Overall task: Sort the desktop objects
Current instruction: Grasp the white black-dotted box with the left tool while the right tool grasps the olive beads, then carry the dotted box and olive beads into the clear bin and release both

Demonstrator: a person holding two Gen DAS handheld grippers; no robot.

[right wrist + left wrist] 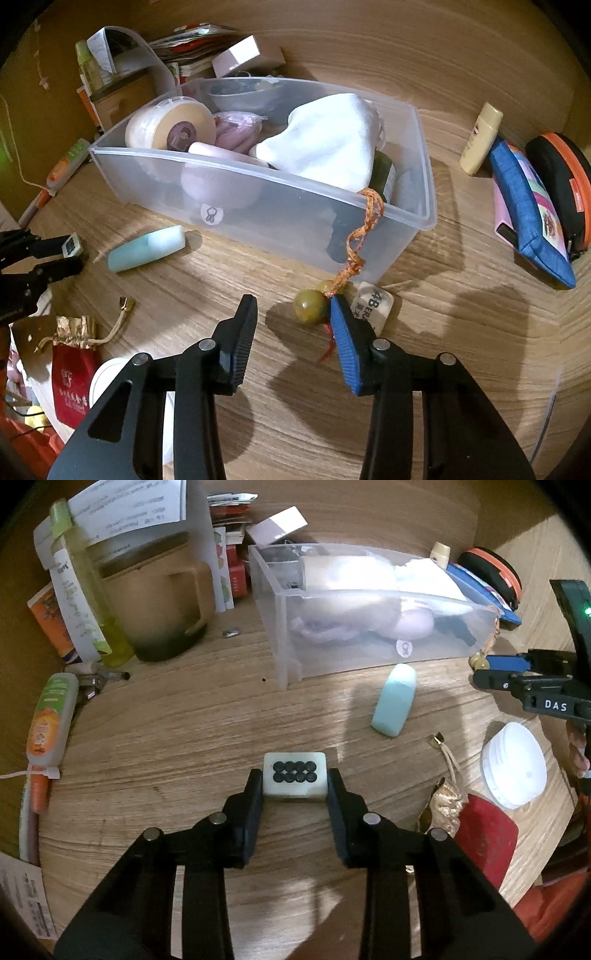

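Note:
My left gripper [295, 781] is shut on a white mahjong tile [294, 778] with black circles, just above the wooden desk. It also shows at the left of the right wrist view [70, 254]. My right gripper [293, 314] is open over the desk in front of a clear plastic bin [258, 206]. A greenish bead [311, 306] on an orange braided cord [364, 225] hangs from the bin's rim, beside my right finger [347, 332]. A teal tube [147, 249] lies by the bin's front wall, also in the left wrist view [394, 704].
The bin [291, 642] holds a white cloth [328, 147], a tape roll and pink items. An eraser [373, 302] lies near the bead. A red pouch [72, 384], white lid [513, 764], blue pouch [528, 214], brown mug [162, 598] and bottles surround.

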